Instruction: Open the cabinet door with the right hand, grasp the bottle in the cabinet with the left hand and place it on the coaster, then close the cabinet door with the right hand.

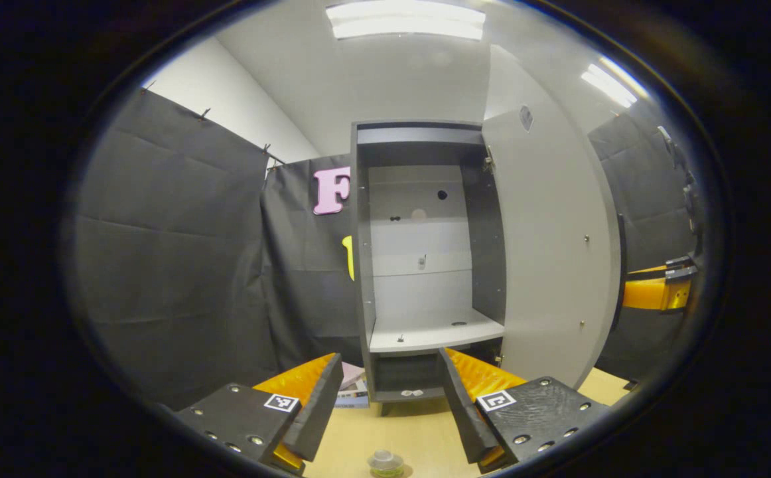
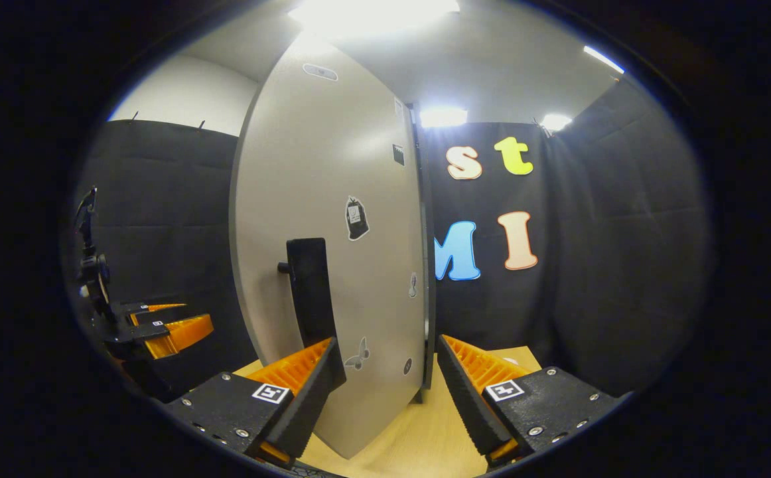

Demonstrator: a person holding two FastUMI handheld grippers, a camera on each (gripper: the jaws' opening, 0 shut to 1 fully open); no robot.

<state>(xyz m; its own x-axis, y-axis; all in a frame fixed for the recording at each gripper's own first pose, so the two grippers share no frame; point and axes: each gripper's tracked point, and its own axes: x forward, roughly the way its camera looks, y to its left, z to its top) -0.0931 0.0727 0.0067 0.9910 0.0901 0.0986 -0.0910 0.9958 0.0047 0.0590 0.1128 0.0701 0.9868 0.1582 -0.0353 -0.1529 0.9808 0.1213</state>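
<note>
Cabinet door (image 2: 319, 219) open. Bottle (image 1: 386, 463) on surface. Left tongs (image 1: 389, 405), right tongs (image 2: 385, 392): spread, empty. Risk: door edge strikes tongs on closing.

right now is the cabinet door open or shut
Open. The cabinet door stands swung out to the side, baring the shelf inside; in the right gripper view its handle faces the camera.

We see black cloth walls (image 1: 173, 252) from 9 to 3 o'clock, a pale wall (image 1: 226, 93) above, ceiling lights (image 1: 405, 20) at 12, and a wood tabletop (image 1: 412, 431) at 6.
</note>
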